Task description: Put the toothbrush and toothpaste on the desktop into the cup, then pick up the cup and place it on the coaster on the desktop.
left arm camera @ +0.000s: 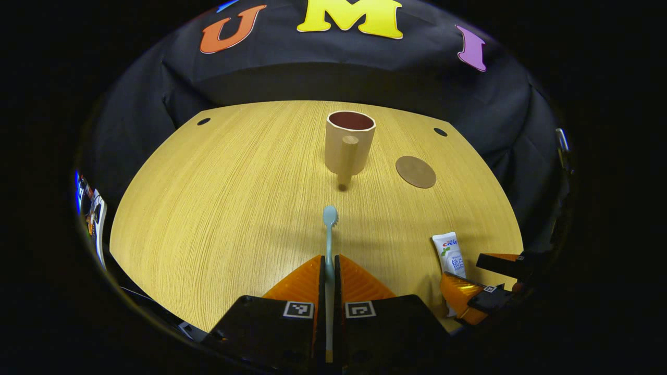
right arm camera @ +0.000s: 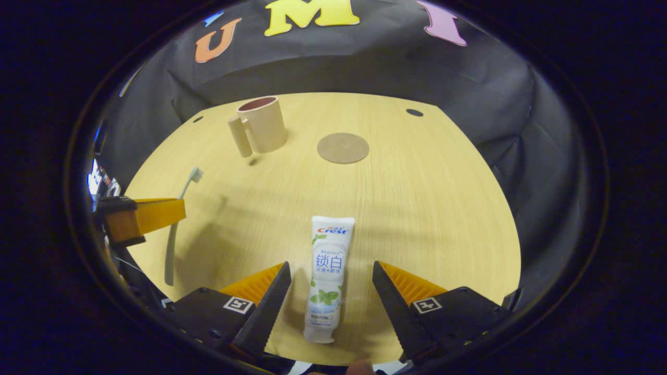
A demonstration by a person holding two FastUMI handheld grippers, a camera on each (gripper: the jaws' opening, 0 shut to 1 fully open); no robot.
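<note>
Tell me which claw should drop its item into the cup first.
Left. The left claw is shut on the toothbrush, pointing toward the cup. The right claw is open, straddling the toothpaste lying on the table.

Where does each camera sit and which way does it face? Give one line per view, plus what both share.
Left gripper view: rides the left gripper, looking forward across the table at the cup; its own fingers are shut on the toothbrush.
Right gripper view: rides the right gripper, low over the table, facing the booth wall; its own fingers stand open either side of the toothpaste.
Shared: cup, coaster, toothbrush, toothpaste, and each shows the other gripper.
</note>
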